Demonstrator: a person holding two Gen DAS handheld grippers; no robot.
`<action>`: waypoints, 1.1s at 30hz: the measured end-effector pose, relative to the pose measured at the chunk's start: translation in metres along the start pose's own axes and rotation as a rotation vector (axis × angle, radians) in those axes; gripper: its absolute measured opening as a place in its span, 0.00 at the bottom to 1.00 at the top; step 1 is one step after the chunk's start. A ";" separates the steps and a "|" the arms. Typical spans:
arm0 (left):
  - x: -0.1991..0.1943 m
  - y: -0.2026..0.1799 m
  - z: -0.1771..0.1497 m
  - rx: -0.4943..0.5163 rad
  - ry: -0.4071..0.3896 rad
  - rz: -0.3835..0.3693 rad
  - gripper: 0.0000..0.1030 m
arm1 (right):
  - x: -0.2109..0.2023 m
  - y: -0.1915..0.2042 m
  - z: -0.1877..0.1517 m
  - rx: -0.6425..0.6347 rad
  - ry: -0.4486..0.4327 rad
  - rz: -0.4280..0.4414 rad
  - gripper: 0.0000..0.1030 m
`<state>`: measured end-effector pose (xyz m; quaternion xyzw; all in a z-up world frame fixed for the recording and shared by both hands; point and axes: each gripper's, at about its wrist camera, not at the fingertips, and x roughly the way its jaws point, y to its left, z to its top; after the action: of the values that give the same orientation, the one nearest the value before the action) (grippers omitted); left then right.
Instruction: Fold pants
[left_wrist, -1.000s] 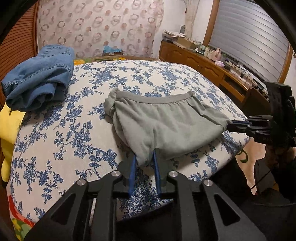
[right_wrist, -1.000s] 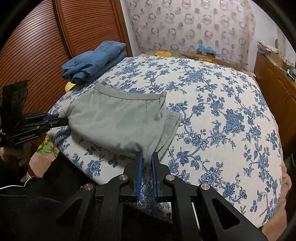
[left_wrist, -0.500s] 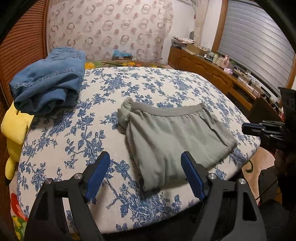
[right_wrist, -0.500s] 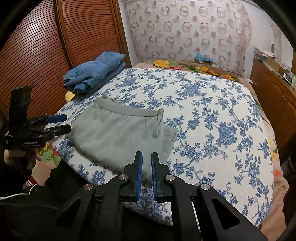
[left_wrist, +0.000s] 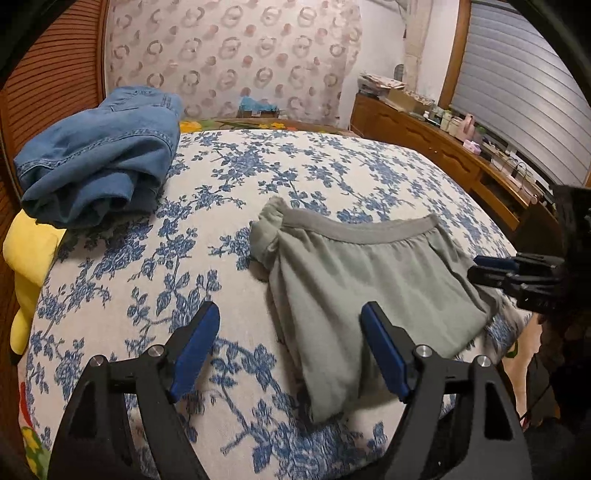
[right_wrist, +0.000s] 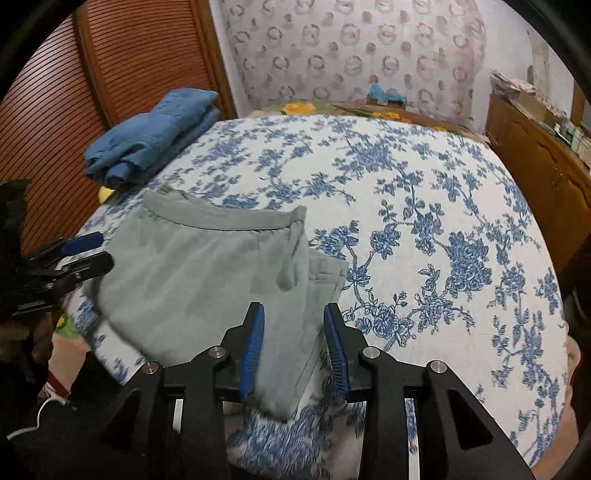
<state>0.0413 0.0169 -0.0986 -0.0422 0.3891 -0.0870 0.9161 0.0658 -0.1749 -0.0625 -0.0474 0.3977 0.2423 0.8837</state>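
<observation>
While the left claw (left_wrist: 290, 343) is gaping wide, gripping nothing | right claw (right_wrist: 294, 338) is opening around the grey pants (right_wrist: 207, 280) edge | bed (right_wrist: 424, 206) is lying beneath

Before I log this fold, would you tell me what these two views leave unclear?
- Near hem of the grey pants: right wrist view, motion-blurred and partly behind the right claw, whose jaws are opening.
- Layers inside the folded jeans: left wrist view, hidden by their top layer.
- Items on the wooden sideboard: too small.
</observation>
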 end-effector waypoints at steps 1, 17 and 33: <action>0.002 0.000 0.002 0.000 0.001 0.004 0.77 | 0.004 0.000 0.001 0.005 0.004 -0.013 0.37; 0.031 0.014 0.035 -0.018 0.005 -0.027 0.64 | 0.032 0.002 0.021 0.023 -0.003 -0.039 0.50; 0.056 0.016 0.043 -0.036 0.067 -0.114 0.34 | 0.035 0.004 0.017 -0.014 -0.032 -0.023 0.26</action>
<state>0.1121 0.0227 -0.1107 -0.0777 0.4178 -0.1334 0.8953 0.0950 -0.1531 -0.0755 -0.0545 0.3813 0.2358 0.8922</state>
